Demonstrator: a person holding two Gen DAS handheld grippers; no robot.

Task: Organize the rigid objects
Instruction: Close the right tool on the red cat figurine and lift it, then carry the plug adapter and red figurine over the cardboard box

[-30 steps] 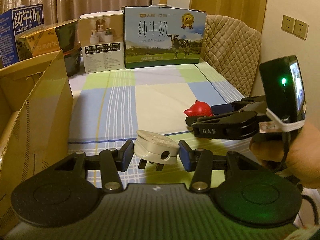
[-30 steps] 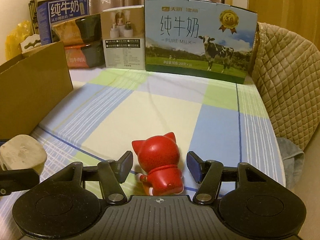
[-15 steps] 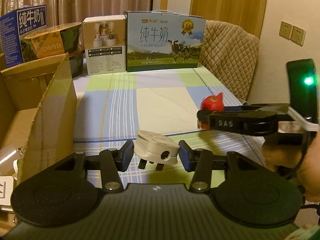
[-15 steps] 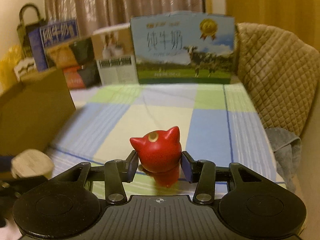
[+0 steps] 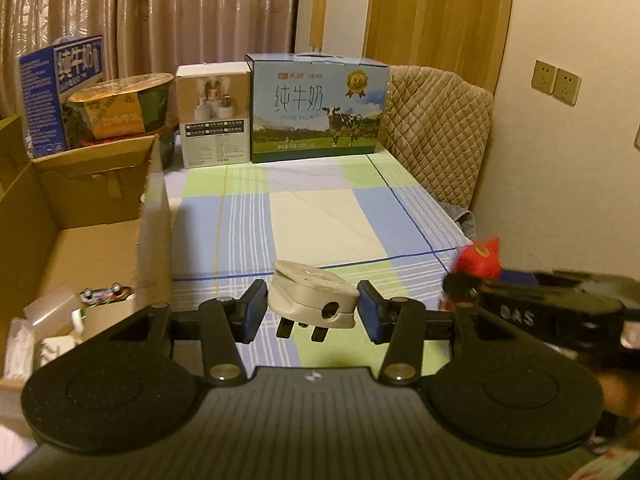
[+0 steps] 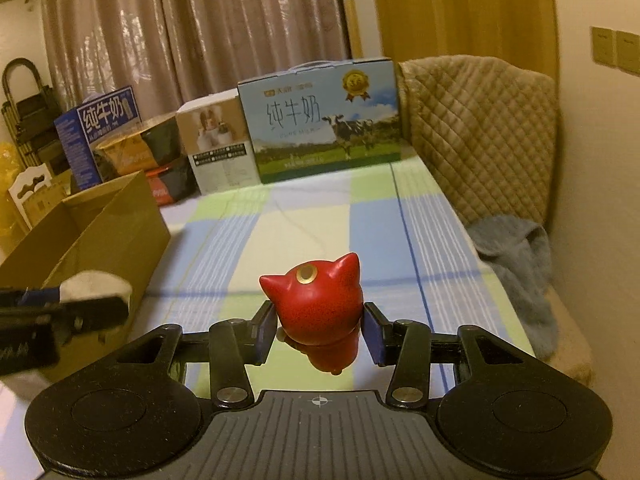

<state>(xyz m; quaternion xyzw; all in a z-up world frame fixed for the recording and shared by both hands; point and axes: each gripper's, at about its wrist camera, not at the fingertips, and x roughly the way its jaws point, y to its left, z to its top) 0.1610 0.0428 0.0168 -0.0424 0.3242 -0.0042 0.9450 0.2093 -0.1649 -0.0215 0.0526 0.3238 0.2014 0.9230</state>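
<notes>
L gripper (image 5: 312,312) is clamped on a white plug (image 5: 314,300), pads on its two short sides, prongs pointing down, so it hangs level and clear of the cloth (image 5: 320,216). Judged: side grip keeps prongs free for a drop into the carton (image 5: 156,216), which sits just left of the plug, open top, w/ small items already at its near end. R gripper (image 6: 320,328) is closed on a red cat figure (image 6: 316,308), pads at the head's sides, figure tipped fwd w/ ears away from the cam, off the table. Judged: head is the widest rigid part, so the hold is firm; the tilt looks harmless.

Both task things are in the air near the table's front edge, plug close to the carton, figure well right of it. Likely step: carry to carton, L first since nearer.

Counts: 2 grippers, 1 plug, 1 figure, 1 carton. At the far end: 2 milk boxes, 1 white box (image 5: 214,114), 2 stacked noodle bowls. 1 quilted chair (image 6: 480,136), 1 grey towel (image 6: 516,256). Carton contents too blurred to count.
</notes>
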